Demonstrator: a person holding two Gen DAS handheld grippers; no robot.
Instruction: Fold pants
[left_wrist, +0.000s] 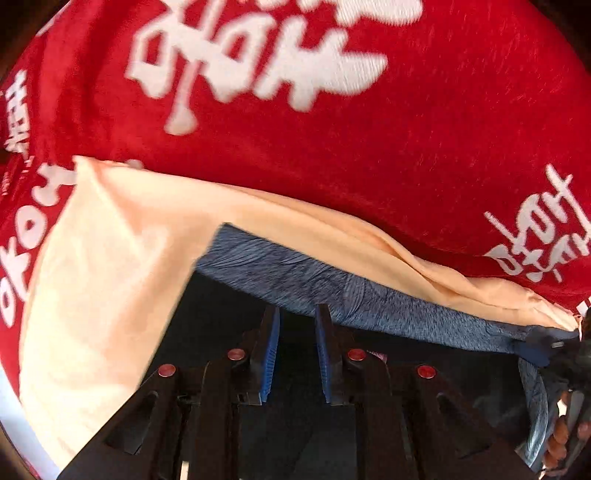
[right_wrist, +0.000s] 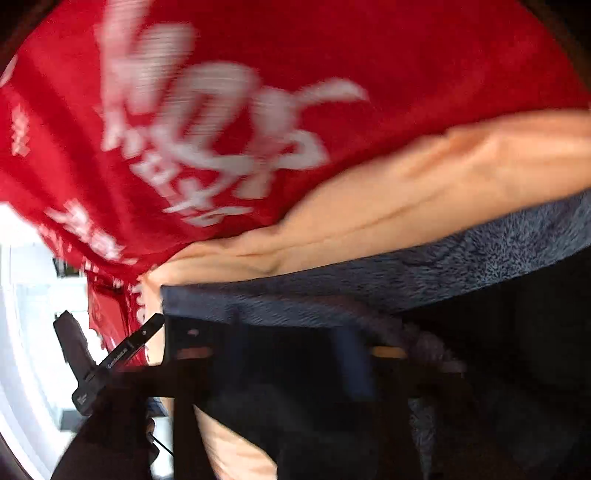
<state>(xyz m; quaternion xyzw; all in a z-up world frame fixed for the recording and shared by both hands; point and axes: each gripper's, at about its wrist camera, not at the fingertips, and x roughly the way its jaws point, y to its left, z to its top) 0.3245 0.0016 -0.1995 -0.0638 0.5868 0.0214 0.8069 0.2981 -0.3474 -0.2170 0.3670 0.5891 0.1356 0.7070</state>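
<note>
- Your left wrist view is the sharp one: it shows the left gripper (left_wrist: 297, 350) plainly, its two blue-padded fingers (left_wrist: 271, 354) standing narrowly apart with nothing between them.
- That same view catches the right gripper (left_wrist: 546, 345) at the far right edge, its blue tip pinched on the corner of the pants (left_wrist: 369, 295), with your hand (left_wrist: 565, 432) below it.
- Your right wrist view is blurred; from it alone you cannot tell how the jaws stand, as dark fabric covers the fingers.
- Only the right view shows the left tool (right_wrist: 110, 362) from outside, a black body low at the left, tilted, against a bright white background (right_wrist: 22, 314).
- The pants are blue-grey and fleecy outside with a peach lining (left_wrist: 110, 277). They hang as a taut edge running from the right gripper across to just past the left fingertips.
- The left gripper sits just below that edge, not touching it.
- Behind everything lies a red cloth with white lettering (left_wrist: 369, 129).
</note>
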